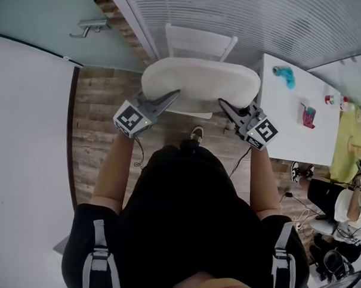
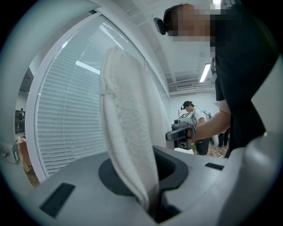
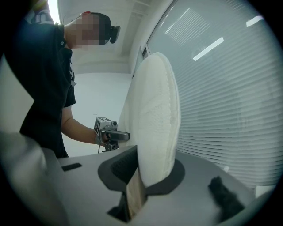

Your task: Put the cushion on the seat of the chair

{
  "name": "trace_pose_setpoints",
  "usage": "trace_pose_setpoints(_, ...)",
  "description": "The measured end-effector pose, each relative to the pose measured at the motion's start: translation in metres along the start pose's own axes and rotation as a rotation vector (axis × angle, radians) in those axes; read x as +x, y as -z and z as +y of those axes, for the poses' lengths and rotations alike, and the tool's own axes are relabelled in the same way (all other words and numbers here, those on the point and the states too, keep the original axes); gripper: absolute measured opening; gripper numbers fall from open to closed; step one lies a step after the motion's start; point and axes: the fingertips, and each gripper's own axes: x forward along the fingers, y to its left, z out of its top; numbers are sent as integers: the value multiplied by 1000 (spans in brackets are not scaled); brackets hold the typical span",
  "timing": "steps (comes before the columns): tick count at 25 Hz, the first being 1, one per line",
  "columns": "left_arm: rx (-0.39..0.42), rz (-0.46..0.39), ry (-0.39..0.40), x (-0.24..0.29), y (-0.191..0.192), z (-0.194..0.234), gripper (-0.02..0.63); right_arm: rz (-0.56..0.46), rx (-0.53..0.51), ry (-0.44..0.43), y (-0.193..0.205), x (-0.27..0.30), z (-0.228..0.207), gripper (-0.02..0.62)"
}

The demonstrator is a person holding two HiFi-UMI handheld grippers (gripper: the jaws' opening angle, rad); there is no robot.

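- Holding the pale, rounded fabric cushion (image 1: 200, 81) level above the white slatted chair (image 1: 200, 43) matters here. The left gripper (image 1: 173, 95) and right gripper (image 1: 223, 103) each have their jaws nearly closed, pinching opposite edges.
- Lowering both ends together should land it centred on the seat.
- A wood-plank floor (image 1: 104, 107) lies below, a white desk (image 1: 289, 115) stands at the right, and window blinds (image 1: 263, 19) are behind.

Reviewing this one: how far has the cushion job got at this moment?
Done: the cushion is picked up, pinched at opposite edges by the left gripper and right gripper. In hand: it is held flat over the white chair. Left: set it on the seat and let go; contact with the seat cannot be judged here.
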Motion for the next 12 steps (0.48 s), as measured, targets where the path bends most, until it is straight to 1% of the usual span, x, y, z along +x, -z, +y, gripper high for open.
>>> trace_pose_setpoints(3,-10,14,-27,13,6,11,75,-3,17,-6,5,4,-17,55)
trace_pose_setpoints(6,-38,25,-45,24,18,23,76,6,30,-4,15,10,-34,55)
trace_pose_setpoints(9,-57,41,-43,35,35,35,77,19,59,7,33,18,-50,55)
trace_pose_setpoints(12,-85,56,-32,42,59,50,77,35,108,24,57,32,-65,57)
